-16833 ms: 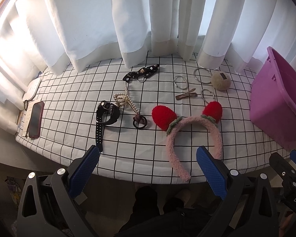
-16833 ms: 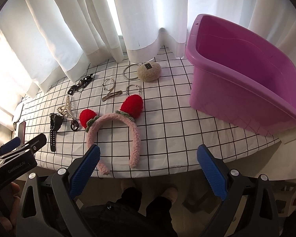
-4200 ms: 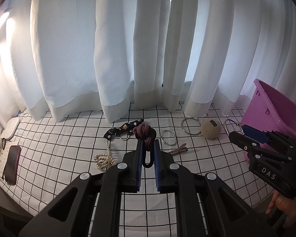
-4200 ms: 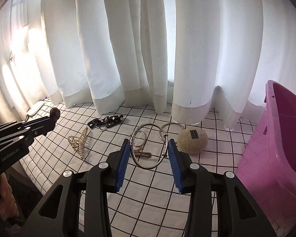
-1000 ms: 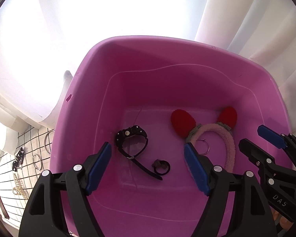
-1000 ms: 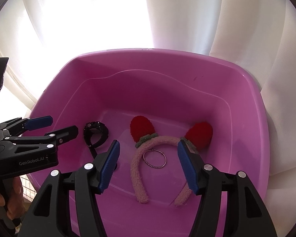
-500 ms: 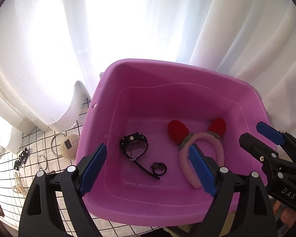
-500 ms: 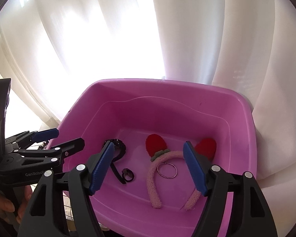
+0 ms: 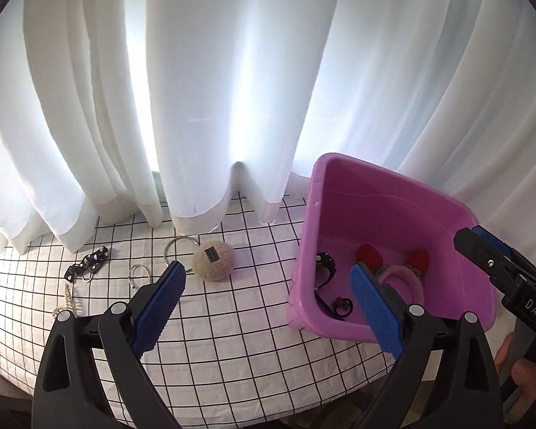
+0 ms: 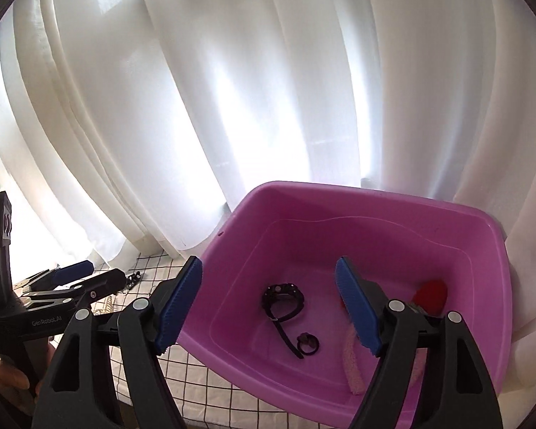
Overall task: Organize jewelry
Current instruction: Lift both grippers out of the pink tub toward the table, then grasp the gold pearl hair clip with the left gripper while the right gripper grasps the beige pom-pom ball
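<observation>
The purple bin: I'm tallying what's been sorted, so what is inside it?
In the purple bin: a black watch, a small dark ring-shaped piece and a pink headband with red ears. The right gripper covers part of the floor, so anything smaller there can't be seen.

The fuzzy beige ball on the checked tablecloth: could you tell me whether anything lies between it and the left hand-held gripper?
Nothing visible does. The fuzzy beige ball lies on bare checked tablecloth just ahead of the open left hand-held gripper. The large silver ring sits behind it and the pink plastic bin to its right.
</observation>
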